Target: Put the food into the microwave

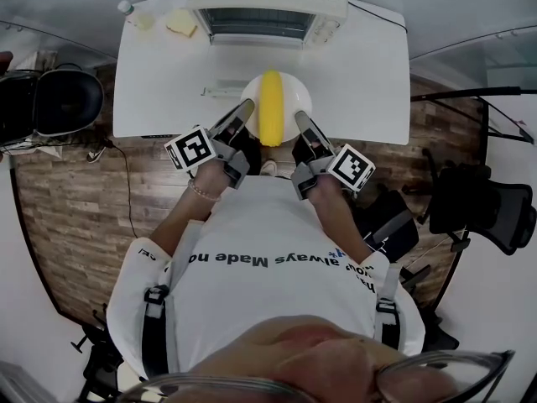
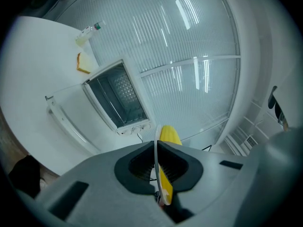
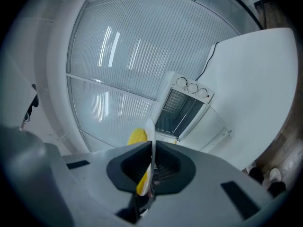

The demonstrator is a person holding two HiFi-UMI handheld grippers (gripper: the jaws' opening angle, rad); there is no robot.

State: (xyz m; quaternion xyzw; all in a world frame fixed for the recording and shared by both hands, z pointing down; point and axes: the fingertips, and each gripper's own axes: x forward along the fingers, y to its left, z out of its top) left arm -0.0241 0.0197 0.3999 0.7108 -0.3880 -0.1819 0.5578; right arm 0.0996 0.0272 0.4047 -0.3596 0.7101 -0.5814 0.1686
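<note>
A white plate [image 1: 290, 96] carrying a yellow ear of corn [image 1: 271, 106] is held over the near edge of the white table [image 1: 159, 82]. My left gripper [image 1: 242, 112] is shut on the plate's left rim and my right gripper [image 1: 302, 124] is shut on its right rim. In the left gripper view the plate [image 2: 156, 167] shows edge-on between the jaws with the corn [image 2: 169, 135] behind it. The right gripper view shows the plate [image 3: 150, 141] and corn [image 3: 136, 136] likewise. The microwave [image 1: 267, 5] stands at the table's far edge, door [image 1: 225, 87] open and lowered.
A slice of bread [image 1: 181, 22] and a small bottle [image 1: 132, 13] lie at the table's far left. Black chairs stand to the left [image 1: 50, 101] and right [image 1: 491, 210]. A cable [image 1: 126, 183] runs over the wooden floor.
</note>
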